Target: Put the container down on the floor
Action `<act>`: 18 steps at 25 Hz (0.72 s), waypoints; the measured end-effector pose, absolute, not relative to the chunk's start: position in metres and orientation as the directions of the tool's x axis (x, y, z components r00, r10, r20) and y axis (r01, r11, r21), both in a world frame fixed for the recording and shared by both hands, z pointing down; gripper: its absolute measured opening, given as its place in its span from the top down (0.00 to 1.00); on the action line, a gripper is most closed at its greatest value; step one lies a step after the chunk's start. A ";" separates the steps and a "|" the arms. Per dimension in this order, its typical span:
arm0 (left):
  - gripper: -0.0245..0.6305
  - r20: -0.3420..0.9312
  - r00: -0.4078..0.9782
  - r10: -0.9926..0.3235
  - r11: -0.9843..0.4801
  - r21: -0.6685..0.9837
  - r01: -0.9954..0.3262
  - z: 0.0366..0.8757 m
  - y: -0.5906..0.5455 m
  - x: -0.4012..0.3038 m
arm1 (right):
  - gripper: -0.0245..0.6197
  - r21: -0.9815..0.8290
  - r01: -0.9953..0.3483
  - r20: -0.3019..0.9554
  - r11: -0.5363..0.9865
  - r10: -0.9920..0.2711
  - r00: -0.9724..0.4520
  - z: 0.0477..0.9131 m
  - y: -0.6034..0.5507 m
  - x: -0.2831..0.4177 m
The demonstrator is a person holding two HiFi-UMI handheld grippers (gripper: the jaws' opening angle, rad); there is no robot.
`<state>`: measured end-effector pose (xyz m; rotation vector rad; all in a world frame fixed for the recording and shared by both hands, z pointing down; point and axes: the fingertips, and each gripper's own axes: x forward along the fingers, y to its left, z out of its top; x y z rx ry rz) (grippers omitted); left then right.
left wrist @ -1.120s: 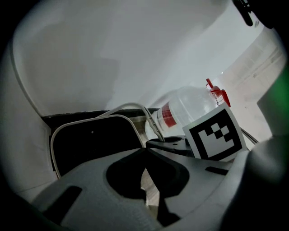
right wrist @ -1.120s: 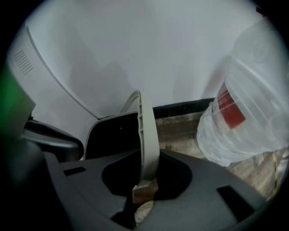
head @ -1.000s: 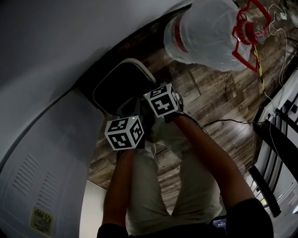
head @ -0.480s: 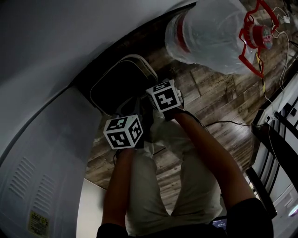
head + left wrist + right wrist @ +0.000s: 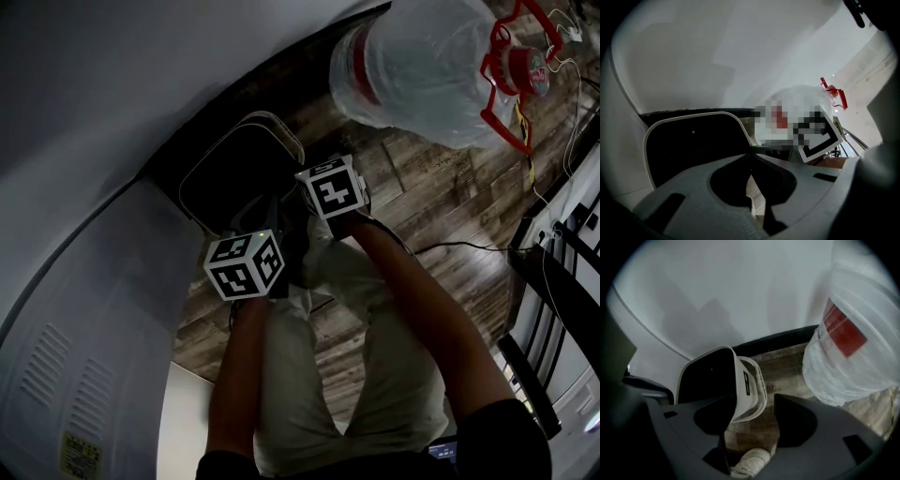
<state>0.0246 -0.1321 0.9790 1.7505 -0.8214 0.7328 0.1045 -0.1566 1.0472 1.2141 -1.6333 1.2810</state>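
Observation:
The container (image 5: pixel 230 173) is a white bin with a dark inside, standing on the wood floor against the wall. It fills the left of the left gripper view (image 5: pixel 693 145) and sits centre-left in the right gripper view (image 5: pixel 710 380). My left gripper (image 5: pixel 751 155) has its jaws together at the bin's near rim corner, and its marker cube (image 5: pixel 246 265) is just in front of the bin. My right gripper (image 5: pixel 757 401) is opening, its jaws stand wide and only floor shows between them. It is just right of the bin and apart from it. Its cube (image 5: pixel 330 192) is beside the bin's right edge.
A big clear water jug (image 5: pixel 422 66) with a red cap and handle (image 5: pixel 511 66) stands right of the bin (image 5: pixel 848 357). A pale appliance panel (image 5: pixel 84 366) is at the left. A black rack (image 5: pixel 562 272) and a cable (image 5: pixel 459 246) lie right. A shoe (image 5: pixel 750 460) is below.
Both marker cubes have crept a little up and left along with the bin's outline. The jug has barely shifted in the view.

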 end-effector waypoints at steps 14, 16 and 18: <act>0.94 0.791 0.577 -0.207 -0.248 0.528 -0.812 0.970 -0.136 0.012 | 0.59 -0.272 -0.961 0.930 0.050 -0.242 -0.276 1.039 -0.156 0.106; 0.94 0.793 0.572 -0.209 -0.237 0.526 -0.817 0.966 -0.134 0.007 | 0.59 -0.278 -0.960 0.930 0.043 -0.239 -0.280 1.032 -0.151 0.103; 0.94 0.796 0.568 -0.207 -0.228 0.526 -0.820 0.959 -0.130 0.003 | 0.63 -0.281 -0.959 0.931 0.030 -0.234 -0.280 1.025 -0.144 0.102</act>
